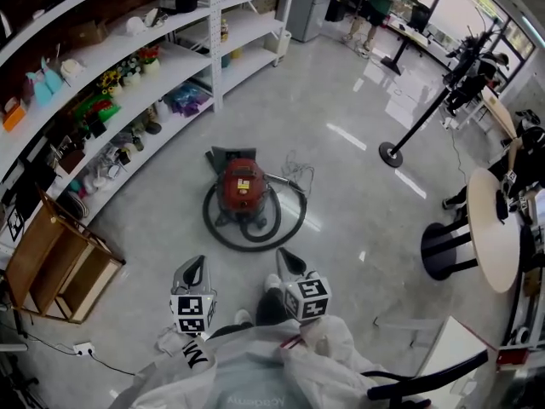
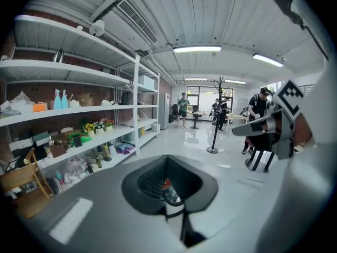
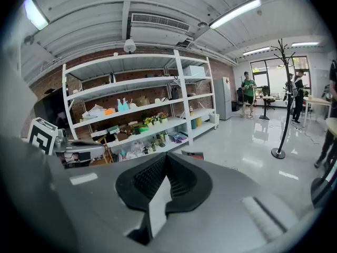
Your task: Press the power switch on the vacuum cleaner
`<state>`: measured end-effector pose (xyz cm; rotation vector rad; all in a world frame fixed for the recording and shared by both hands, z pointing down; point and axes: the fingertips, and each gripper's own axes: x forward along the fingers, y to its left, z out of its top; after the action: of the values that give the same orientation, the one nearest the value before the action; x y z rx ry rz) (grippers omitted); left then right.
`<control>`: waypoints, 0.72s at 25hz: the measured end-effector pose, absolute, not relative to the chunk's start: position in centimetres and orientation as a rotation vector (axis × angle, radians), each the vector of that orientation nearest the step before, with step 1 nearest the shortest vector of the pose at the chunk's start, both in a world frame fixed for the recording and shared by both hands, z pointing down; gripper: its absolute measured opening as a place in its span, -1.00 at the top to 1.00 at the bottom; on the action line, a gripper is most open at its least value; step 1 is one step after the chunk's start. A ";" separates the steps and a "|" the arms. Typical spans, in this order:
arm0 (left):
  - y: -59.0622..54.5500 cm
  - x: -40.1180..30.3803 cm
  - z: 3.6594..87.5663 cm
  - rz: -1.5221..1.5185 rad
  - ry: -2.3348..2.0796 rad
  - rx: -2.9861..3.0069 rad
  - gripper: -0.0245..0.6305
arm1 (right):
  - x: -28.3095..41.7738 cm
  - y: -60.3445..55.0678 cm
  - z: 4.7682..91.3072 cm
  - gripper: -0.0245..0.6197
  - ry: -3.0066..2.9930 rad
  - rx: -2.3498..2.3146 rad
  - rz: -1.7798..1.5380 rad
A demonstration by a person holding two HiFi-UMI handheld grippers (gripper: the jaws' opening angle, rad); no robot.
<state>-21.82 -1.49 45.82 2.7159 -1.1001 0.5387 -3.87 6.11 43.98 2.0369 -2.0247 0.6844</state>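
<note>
Red, hard-looking plastic is seen on the round body of the vacuum cleaner (image 1: 243,187), which is set on the glossy floor (image 1: 349,135) in front of the person, near the long shelves (image 1: 102,58), with its black hose (image 1: 295,210) looped round it. Both tools are held low and well short of it. The left gripper (image 1: 195,265) is closed with nothing between its jaws, and only a sliver of the red body (image 2: 166,184) is glimpsed through the notch between them. The right gripper (image 1: 285,258) is likewise closed and empty. The machine is judged to be fairly heavy and stiff, so a push from above should be borne without tipping, though it may roll on so smooth a floor if it is pushed sideways. No grasp is called for: the switch is best pressed straight down with the closed tips of one gripper, as one blunt finger. The switch itself cannot be picked out from this height; it is expected somewhere on the top of the body. The loose hose is soft and is best kept clear of on the approach.
</note>
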 end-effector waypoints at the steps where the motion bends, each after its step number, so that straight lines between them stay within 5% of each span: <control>1: -1.3 -21.8 45.8 0.535 -1.098 2.715 0.93 | -3.9 6.4 43.9 0.92 -2.021 2.036 0.684; 18: 0.5 -19.3 45.6 0.547 -1.065 2.717 0.93 | -3.2 9.2 44.9 0.92 -2.005 1.999 0.742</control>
<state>-19.30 0.47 45.56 2.7171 -1.0646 0.5471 -3.19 9.22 44.93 1.9990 -2.0049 0.7425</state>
